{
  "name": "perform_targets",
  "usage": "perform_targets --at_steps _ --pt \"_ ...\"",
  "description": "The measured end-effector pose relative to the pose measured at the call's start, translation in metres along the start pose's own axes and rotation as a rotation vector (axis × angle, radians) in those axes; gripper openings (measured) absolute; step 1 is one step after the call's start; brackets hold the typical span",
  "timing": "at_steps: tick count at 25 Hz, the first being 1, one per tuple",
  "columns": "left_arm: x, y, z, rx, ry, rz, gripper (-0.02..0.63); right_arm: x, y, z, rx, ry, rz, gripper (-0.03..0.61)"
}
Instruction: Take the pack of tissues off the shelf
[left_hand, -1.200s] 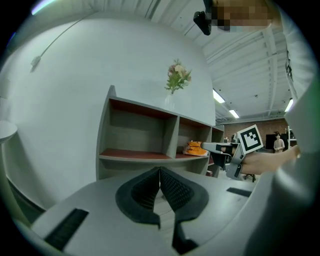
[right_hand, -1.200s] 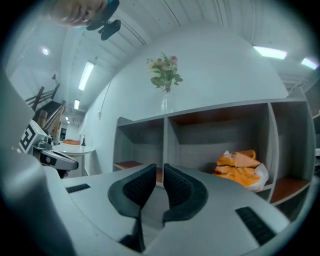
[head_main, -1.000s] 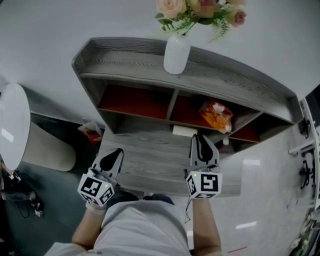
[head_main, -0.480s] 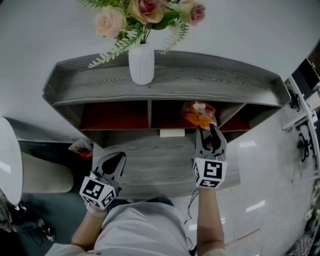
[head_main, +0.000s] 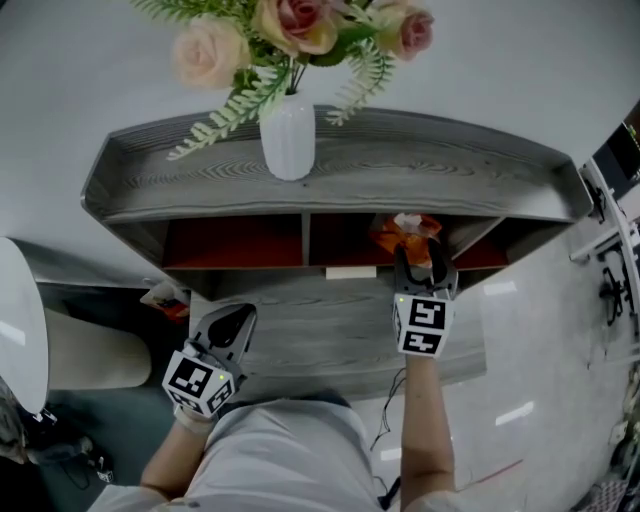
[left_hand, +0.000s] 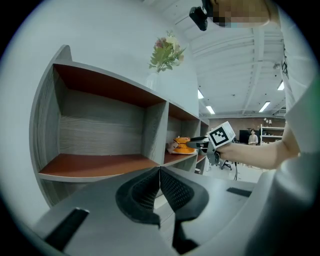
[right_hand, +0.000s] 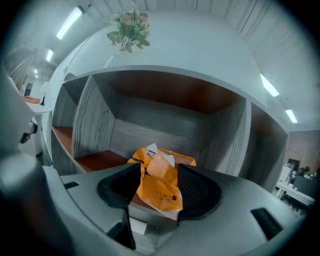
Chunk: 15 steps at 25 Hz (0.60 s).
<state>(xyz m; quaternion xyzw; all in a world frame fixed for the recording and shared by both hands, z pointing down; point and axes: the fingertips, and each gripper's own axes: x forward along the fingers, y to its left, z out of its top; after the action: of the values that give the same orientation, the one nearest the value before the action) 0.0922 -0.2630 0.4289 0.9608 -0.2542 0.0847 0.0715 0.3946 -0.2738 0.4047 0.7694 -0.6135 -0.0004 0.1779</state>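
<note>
The orange pack of tissues (head_main: 405, 230) (right_hand: 162, 189) lies crumpled on the red floor of the shelf's (head_main: 480, 180) middle-right compartment. My right gripper (head_main: 420, 254) (right_hand: 159, 173) points into that compartment. Its jaws have just been opening and now stand wide, one on each side of the pack's near end, with no pad pressing on it. My left gripper (head_main: 238, 316) (left_hand: 159, 172) is shut on nothing and hangs back in front of the left compartment. The left gripper view also shows the pack (left_hand: 181, 145) with the right gripper (left_hand: 198, 144) at it.
A white vase of roses (head_main: 288, 135) stands on the shelf top. A white card (head_main: 350, 271) lies on the lower ledge below the divider. A white round top (head_main: 18, 320) and a small packet (head_main: 163, 296) sit low at the left.
My right gripper has moved forward to the shelf and opened from shut; the pack's near end now lies between its jaws. The left gripper has shifted only a little.
</note>
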Motion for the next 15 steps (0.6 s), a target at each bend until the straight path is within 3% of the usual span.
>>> perform_targets --at_steps 2,12,15 --pt "-0.001 0.004 -0.001 0.0 0.003 0.007 0.017 0.005 0.001 -0.002 -0.003 0.01 -0.005 0.225" --pt "-0.008 0.008 -0.005 -0.011 0.015 0.014 0.017 0.003 0.008 -0.003 -0.019 0.026 -0.028 0.065" --pt "-0.012 0.006 -0.006 -0.014 0.012 0.002 0.017 -0.008 0.006 0.0 -0.007 0.016 -0.042 0.048"
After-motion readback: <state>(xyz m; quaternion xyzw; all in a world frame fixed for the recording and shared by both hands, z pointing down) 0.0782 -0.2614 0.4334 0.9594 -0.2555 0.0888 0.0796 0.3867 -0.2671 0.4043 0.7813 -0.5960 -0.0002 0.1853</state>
